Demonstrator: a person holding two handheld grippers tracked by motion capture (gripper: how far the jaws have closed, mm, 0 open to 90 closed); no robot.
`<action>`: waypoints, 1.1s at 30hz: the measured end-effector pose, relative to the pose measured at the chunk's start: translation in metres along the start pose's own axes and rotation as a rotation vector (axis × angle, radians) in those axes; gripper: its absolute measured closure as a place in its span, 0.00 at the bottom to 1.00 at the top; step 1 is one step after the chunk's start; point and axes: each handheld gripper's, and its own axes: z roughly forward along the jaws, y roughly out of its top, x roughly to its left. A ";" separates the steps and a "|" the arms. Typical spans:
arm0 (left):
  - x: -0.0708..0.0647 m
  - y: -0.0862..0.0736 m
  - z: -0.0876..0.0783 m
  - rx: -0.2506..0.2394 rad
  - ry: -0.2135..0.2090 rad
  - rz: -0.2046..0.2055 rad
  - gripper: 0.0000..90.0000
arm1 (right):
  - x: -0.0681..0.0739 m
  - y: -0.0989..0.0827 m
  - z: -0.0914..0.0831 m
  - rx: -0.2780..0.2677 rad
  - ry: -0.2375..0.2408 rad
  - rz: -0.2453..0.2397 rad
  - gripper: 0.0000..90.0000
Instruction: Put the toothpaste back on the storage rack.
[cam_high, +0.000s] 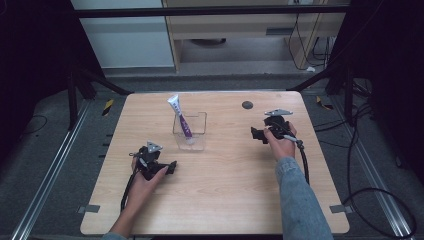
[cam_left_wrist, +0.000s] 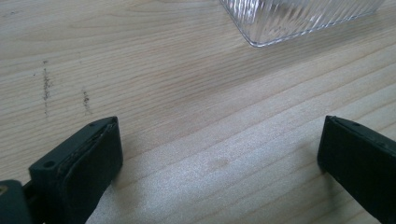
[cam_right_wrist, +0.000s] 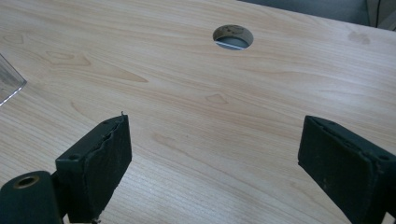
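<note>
A clear plastic container (cam_high: 190, 127) stands mid-table with a white and purple tube (cam_high: 181, 120) leaning upright in it. Its ribbed corner (cam_left_wrist: 289, 21) appears at the top of the left gripper view. My left gripper (cam_high: 167, 167) rests low on the wood, front left of the container, open with nothing between its jaws (cam_left_wrist: 219, 163). On the right side, my right gripper (cam_high: 256, 134) is held just above the table, open and empty (cam_right_wrist: 212, 154), pointing toward the container, whose edge (cam_right_wrist: 9, 84) shows at far left.
A round cable hole (cam_high: 247, 105) (cam_right_wrist: 232, 37) sits in the tabletop (cam_high: 225, 185) near the back right. Black cables trail off the table's right side (cam_high: 360, 195). Metal frame rails border the table on both sides.
</note>
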 end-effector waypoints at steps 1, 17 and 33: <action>0.000 0.000 0.000 0.000 0.000 0.000 0.00 | 0.000 -0.001 0.002 -0.004 0.003 0.003 0.12; 0.000 0.000 0.000 0.000 0.000 0.000 0.00 | -0.003 -0.010 0.021 0.036 0.035 0.030 0.13; 0.000 0.000 0.000 0.000 0.000 -0.001 0.00 | -0.005 -0.017 0.032 0.053 0.039 0.052 0.13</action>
